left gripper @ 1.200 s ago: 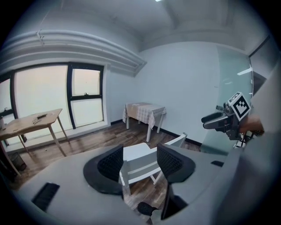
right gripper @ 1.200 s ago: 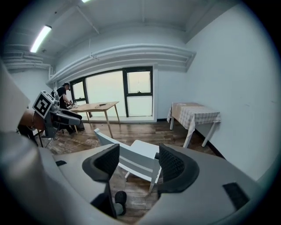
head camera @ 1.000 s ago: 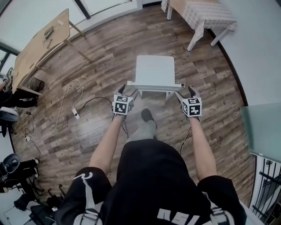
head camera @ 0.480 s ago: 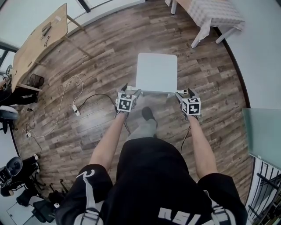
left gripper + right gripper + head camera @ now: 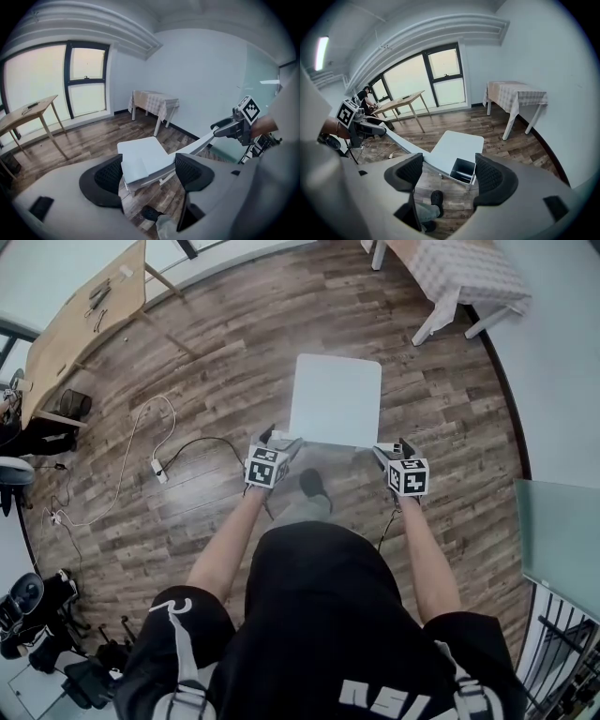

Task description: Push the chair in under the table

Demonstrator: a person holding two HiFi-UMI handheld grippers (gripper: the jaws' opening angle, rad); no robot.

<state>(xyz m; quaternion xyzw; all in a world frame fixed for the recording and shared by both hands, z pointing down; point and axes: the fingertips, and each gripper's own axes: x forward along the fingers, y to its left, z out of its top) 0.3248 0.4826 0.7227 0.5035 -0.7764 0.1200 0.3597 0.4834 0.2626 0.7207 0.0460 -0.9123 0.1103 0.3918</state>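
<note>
Both: your left gripper [image 5: 283,437] and right gripper [image 5: 391,448] gape wide, straddling the chair [image 5: 335,399] back's ends.
Table [image 5: 459,277]: far right, apart.

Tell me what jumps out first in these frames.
A white chair stands alone in the middle of the wood floor, seen from straight above in the head view. The left gripper and right gripper sit at the two ends of its back, each with its fingers apart around a rail end. The cloth-covered table stands at upper right, well apart from the chair.
</note>
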